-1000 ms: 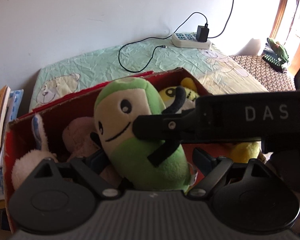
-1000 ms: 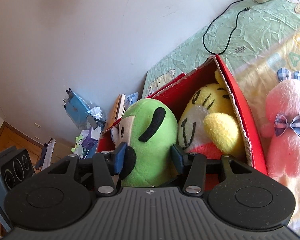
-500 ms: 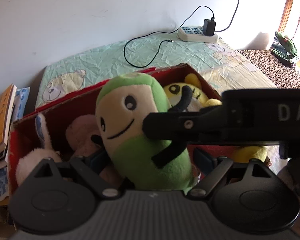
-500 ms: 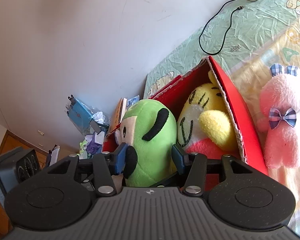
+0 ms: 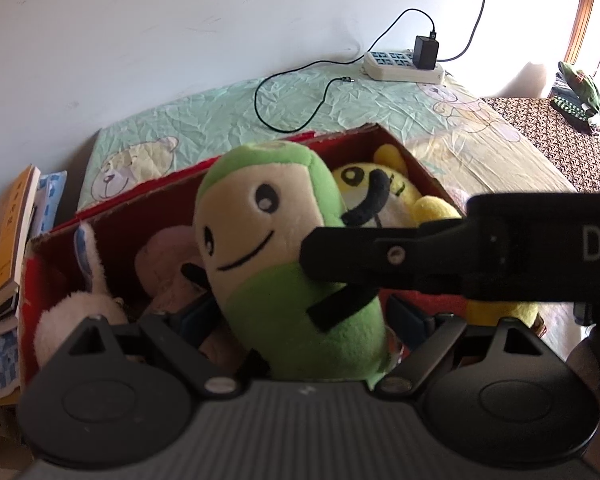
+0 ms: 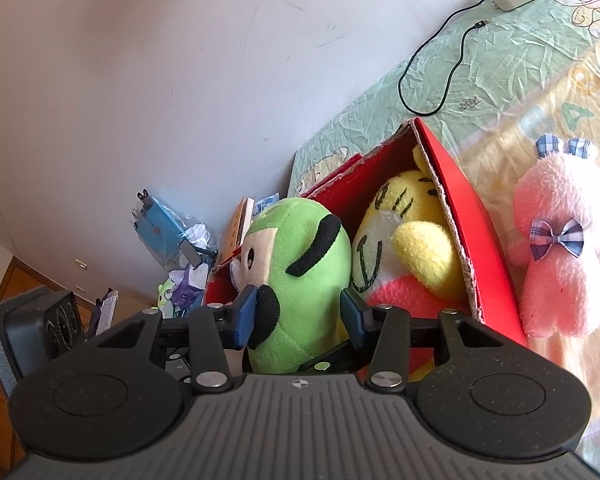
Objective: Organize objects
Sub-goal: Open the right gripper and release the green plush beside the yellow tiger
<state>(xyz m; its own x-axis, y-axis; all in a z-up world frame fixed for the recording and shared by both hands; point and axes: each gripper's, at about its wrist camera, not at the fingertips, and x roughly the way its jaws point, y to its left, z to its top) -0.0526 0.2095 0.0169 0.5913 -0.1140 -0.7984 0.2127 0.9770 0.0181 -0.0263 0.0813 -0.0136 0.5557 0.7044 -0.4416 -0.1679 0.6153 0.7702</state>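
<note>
A green plush toy (image 5: pixel 284 264) with a cream face stands upright in the red cardboard box (image 5: pixel 140 224). My left gripper (image 5: pixel 302 316) is open, its blue pads on either side of the toy's base with a small gap at the left. One of my right gripper's fingers (image 5: pixel 340 256) reaches in from the right and presses the toy's side. In the right wrist view my right gripper (image 6: pixel 300 316) is closing, both pads against the green plush toy (image 6: pixel 308 280). A yellow plush (image 6: pixel 416 248) lies behind it in the box (image 6: pixel 472 216).
A pink rabbit plush (image 6: pixel 560 248) sits on the bed sheet outside the box. A white plush (image 5: pixel 72 316) and a pale pink one (image 5: pixel 164 256) fill the box's left side. A power strip (image 5: pixel 400 68) and cable (image 5: pixel 284 92) lie near the wall. Books (image 5: pixel 8 240) are stacked at the left.
My right gripper's pads have drawn closer together on the green plush toy. The left wrist view has tilted slightly. The toy stays upright in the box.
</note>
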